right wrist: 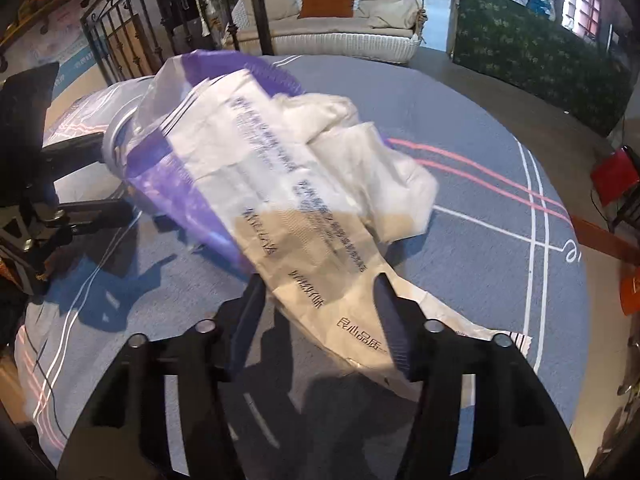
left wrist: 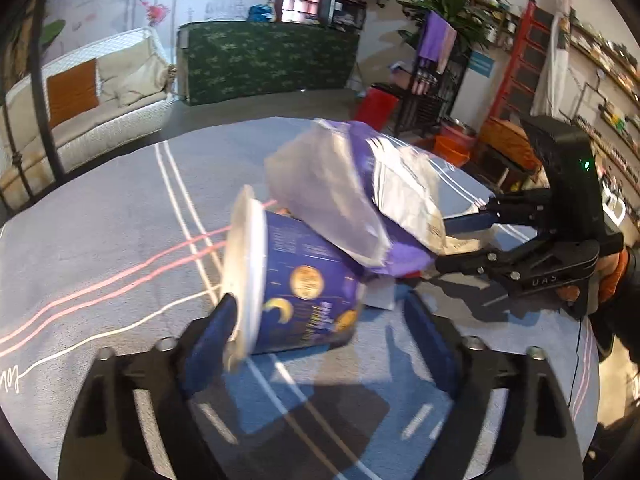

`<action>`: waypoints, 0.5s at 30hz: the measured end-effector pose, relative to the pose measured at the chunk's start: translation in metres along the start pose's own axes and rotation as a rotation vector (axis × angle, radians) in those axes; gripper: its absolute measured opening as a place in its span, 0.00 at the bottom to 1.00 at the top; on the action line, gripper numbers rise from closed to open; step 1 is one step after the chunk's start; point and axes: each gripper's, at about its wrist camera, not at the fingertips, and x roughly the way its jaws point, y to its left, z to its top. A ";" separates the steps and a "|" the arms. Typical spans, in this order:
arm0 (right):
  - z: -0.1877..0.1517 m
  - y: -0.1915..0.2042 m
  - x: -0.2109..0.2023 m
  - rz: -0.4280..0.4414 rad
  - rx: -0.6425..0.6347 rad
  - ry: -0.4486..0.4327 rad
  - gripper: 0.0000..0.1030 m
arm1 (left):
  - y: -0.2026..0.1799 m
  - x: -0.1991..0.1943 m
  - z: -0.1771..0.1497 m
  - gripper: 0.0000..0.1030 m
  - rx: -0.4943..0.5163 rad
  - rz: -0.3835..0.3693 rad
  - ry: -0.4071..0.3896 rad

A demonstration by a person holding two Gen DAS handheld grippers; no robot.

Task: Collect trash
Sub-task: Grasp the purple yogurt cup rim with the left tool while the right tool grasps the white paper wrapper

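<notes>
A blue paper cup point(left wrist: 308, 284) with a white rim and moon print is tilted on its side between my left gripper point(left wrist: 324, 320) fingers; the left finger touches its rim, the right finger stands apart, so the jaws are open. A crumpled white and purple wrapper point(left wrist: 360, 196) pokes out of the cup's far end. My right gripper point(left wrist: 460, 240) comes in from the right around that wrapper. In the right wrist view the wrapper point(right wrist: 288, 184) lies between the open fingers of my right gripper point(right wrist: 320, 312), and the cup point(right wrist: 120, 136) shows behind it at left.
Everything is over a round grey-blue rug point(left wrist: 100, 240) with white and pink lines. A white sofa point(left wrist: 92, 96), a green patterned cabinet point(left wrist: 272, 60), a red bin point(left wrist: 376, 104) and shelves stand around it. A black metal railing point(right wrist: 132, 24) is at the far left.
</notes>
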 end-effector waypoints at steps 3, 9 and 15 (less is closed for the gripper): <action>-0.004 0.017 -0.005 0.015 -0.024 0.013 0.15 | -0.012 -0.005 -0.005 0.62 0.022 -0.024 0.000; -0.014 0.029 -0.020 -0.068 -0.045 -0.033 0.03 | -0.023 -0.005 -0.009 0.30 0.019 -0.011 -0.002; -0.023 0.018 -0.048 -0.049 0.026 -0.108 0.01 | -0.021 -0.011 -0.010 0.11 -0.031 -0.001 -0.024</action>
